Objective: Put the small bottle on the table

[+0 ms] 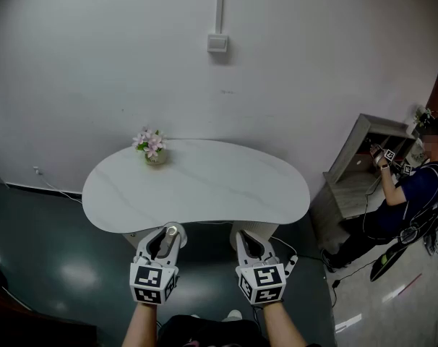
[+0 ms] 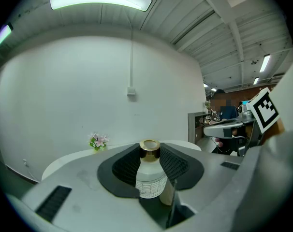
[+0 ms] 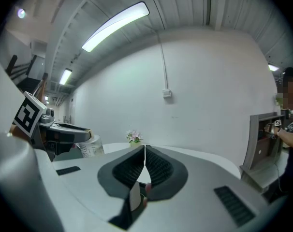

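Observation:
A small frosted bottle (image 2: 149,175) with a gold cap sits upright between the jaws of my left gripper (image 1: 166,238), which is shut on it. In the head view its cap (image 1: 171,230) shows just in front of the near edge of the white oval table (image 1: 204,186). My right gripper (image 1: 250,243) hovers beside it at the same edge, jaws shut with nothing between them (image 3: 144,167). The right gripper view also shows the bottle (image 3: 91,148) in the left gripper.
A small pot of pink flowers (image 1: 151,147) stands at the table's far left, near the white wall. A person (image 1: 410,194) sits at a grey desk (image 1: 356,176) to the right. Cables lie on the dark floor (image 1: 74,266) around the table.

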